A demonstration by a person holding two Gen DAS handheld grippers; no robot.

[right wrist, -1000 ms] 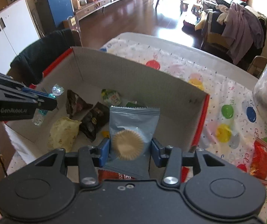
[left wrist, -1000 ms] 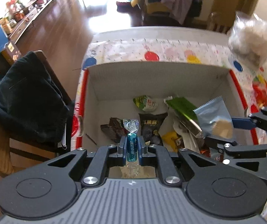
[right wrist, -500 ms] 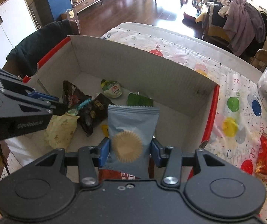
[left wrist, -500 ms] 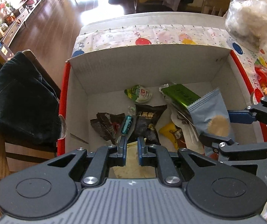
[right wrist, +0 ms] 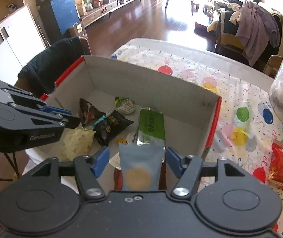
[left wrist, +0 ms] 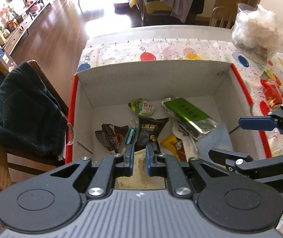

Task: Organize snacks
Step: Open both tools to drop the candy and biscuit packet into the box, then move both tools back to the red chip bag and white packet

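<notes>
A white cardboard box (left wrist: pixel 153 83) with red edges holds several snacks: a teal candy (left wrist: pixel 130 135), a black packet (left wrist: pixel 149 132), a green foil packet (left wrist: pixel 187 115) and a pale blue packet (right wrist: pixel 140 164) with a round cake print. My left gripper (left wrist: pixel 139 158) is open and empty above the box's near side. My right gripper (right wrist: pixel 137 159) is open, its jaws wide apart; the blue packet lies loose between them, below. The right gripper's fingers (left wrist: pixel 256 123) show in the left wrist view; the left gripper (right wrist: pixel 22 119) shows in the right wrist view.
The box (right wrist: pixel 151 83) stands on a table with a balloon-print cloth (right wrist: pixel 240 119). A red snack bag (right wrist: pixel 280 162) and a clear plastic bag (left wrist: pixel 258 31) lie to the right. A chair with a dark garment (left wrist: pixel 22 109) stands at the left.
My left gripper let go of the teal candy, which now lies in the box. My right gripper opened and released the pale blue packet into the box.
</notes>
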